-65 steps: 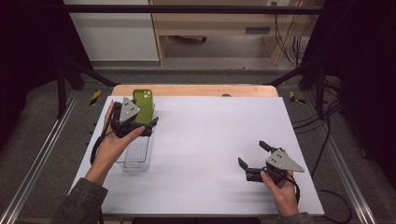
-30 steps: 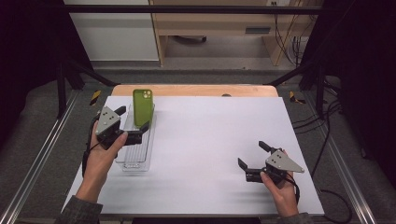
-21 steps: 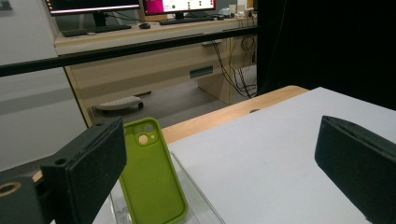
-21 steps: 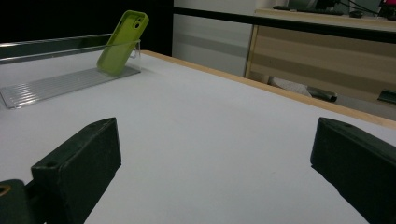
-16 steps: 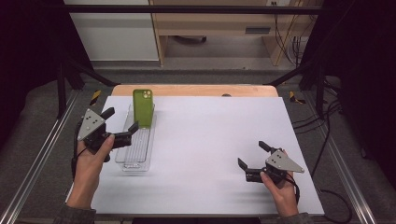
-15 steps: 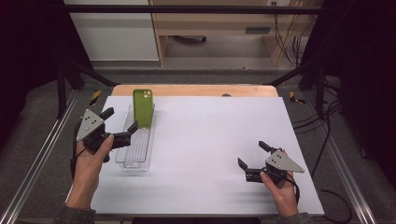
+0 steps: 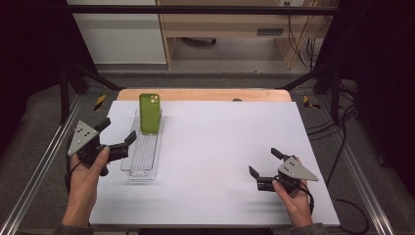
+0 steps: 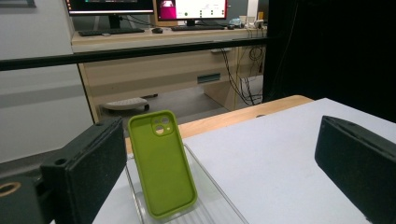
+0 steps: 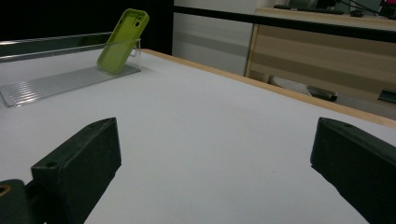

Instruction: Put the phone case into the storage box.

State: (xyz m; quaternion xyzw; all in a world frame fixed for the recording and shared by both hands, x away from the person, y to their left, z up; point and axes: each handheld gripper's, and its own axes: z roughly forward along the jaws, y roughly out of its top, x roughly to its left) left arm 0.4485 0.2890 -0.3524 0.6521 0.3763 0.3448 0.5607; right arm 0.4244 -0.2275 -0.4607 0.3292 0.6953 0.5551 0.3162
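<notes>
Table (image 7: 215, 147) open mid-span | phone case (image 7: 149, 112) leaning in tray (image 7: 142, 161) (far-left edge) | both grippers agape

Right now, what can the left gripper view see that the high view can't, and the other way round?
The left gripper view looks past the table to a desk with lit monitors and a keyboard, and it catches the camera holes on the green phone case close up. The high view takes in both hands: the left tool open beside the clear tray, and the right tool open over the white table. Both show the green case leaning upright at the tray's far end, with nothing gripping it.
</notes>
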